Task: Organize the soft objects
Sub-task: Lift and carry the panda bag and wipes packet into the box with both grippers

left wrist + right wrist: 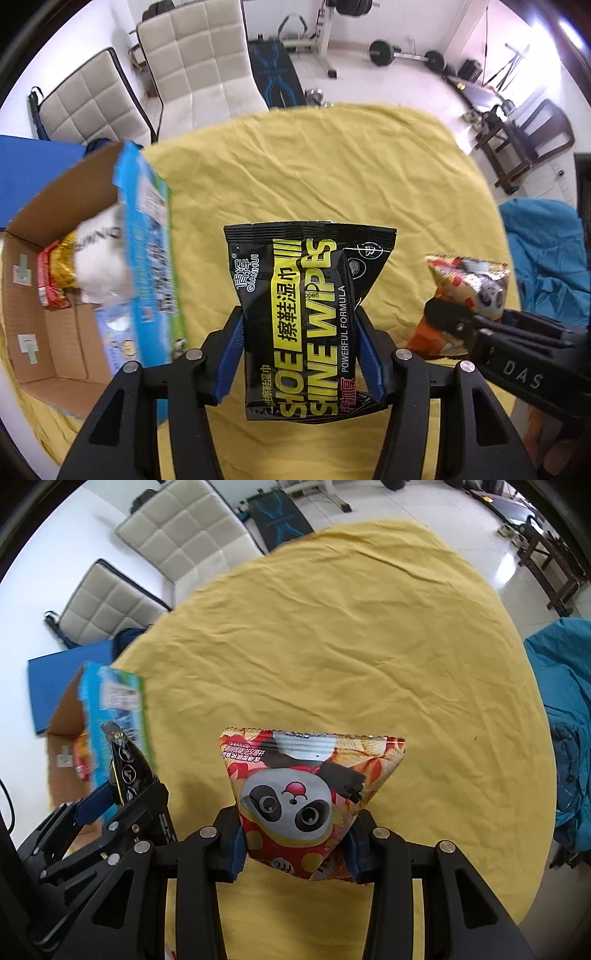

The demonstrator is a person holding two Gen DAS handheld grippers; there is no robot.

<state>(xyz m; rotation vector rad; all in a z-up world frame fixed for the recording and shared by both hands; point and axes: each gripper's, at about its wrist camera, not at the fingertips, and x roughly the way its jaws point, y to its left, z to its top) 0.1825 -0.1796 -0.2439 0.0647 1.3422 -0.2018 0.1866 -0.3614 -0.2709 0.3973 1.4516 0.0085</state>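
Shoe wipes pack sits clamped in your left gripper, held above the yellow cloth, right of the cardboard box. Your right gripper grips the panda snack bag, farther right of that box.

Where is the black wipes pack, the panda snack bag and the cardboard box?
black wipes pack [306,295]: left wrist view, on its yellow lettering.
panda snack bag [291,805]: right wrist view, on the panda's face.
cardboard box [22,295]: left wrist view, on its inner left wall.
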